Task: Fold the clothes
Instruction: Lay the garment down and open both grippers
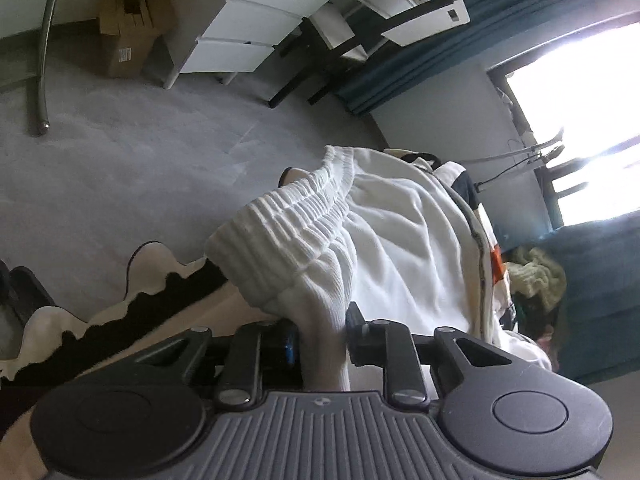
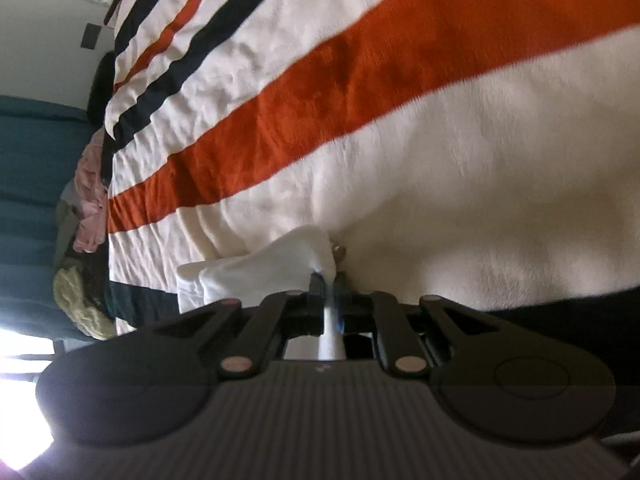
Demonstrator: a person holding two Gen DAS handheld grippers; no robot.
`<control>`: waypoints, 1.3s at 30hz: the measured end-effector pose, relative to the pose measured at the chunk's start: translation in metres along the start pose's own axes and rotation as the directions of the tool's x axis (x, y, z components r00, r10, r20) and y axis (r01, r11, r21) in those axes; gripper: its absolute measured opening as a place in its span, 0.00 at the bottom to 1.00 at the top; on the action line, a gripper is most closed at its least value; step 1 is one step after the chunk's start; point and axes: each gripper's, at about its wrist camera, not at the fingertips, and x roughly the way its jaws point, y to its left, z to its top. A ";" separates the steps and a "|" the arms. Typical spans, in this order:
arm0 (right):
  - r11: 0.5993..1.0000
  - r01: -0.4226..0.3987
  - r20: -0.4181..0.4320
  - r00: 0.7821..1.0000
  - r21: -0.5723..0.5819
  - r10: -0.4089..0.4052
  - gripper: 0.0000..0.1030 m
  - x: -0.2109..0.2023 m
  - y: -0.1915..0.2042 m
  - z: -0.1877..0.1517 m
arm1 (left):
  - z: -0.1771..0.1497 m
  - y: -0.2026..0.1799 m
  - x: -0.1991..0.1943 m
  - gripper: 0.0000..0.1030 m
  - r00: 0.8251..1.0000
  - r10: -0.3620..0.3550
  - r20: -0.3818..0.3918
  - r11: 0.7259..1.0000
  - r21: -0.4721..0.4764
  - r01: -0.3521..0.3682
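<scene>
At the bottom centre of the left wrist view, the left gripper (image 1: 322, 332) pinches a fold of a white garment (image 1: 384, 240), its two fingers pressed against the cloth from either side. That garment has a ribbed elastic band (image 1: 296, 216) that runs from the middle of the frame down toward the fingers, and its smoother body spreads to the right of the band. Behind it, at the right of centre, lies the edge of a striped cloth (image 1: 486, 240) in cream, navy and orange. A grey carpet (image 1: 120, 168) fills the left half of the frame, with a cardboard box (image 1: 128, 36) and a white drawer unit (image 1: 256, 24) in the upper left, a teal curtain (image 1: 480, 28) at upper right and a bright window (image 1: 580, 112) at the right edge. A pale knitted item (image 1: 536, 276) sits at the right, against dark teal fabric.

Low in the centre of the right wrist view, the right gripper (image 2: 329, 288) is closed tight on a bunched corner of the white garment (image 2: 256, 276), which trails to the left of the fingers. Above and around it, the striped cloth (image 2: 360, 100) fills most of the frame, blurred toward the right. A heap of pink and pale knitted clothes (image 2: 86, 216) lies along the left edge.
</scene>
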 end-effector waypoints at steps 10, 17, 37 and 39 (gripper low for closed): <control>0.982 -0.024 0.238 0.969 -0.188 0.069 0.72 -0.032 0.029 -0.009 | -0.036 -0.070 -0.032 0.72 0.992 0.086 0.091 0.905 0.408 -0.116; 0.838 -0.059 0.213 0.955 -0.543 0.205 0.72 -0.043 0.076 -0.046 | -0.086 -0.140 -0.029 0.79 0.986 0.010 0.166 0.790 0.603 -0.110; 0.559 -0.083 0.087 0.959 -0.825 0.271 0.72 -0.040 0.105 -0.111 | -0.283 -0.319 0.054 0.82 0.963 -0.248 -0.105 0.513 0.829 0.223; 0.553 -0.086 0.080 0.960 -0.829 0.269 0.72 -0.038 0.105 -0.112 | -0.298 -0.325 0.060 0.82 0.961 -0.253 -0.112 0.494 0.839 0.228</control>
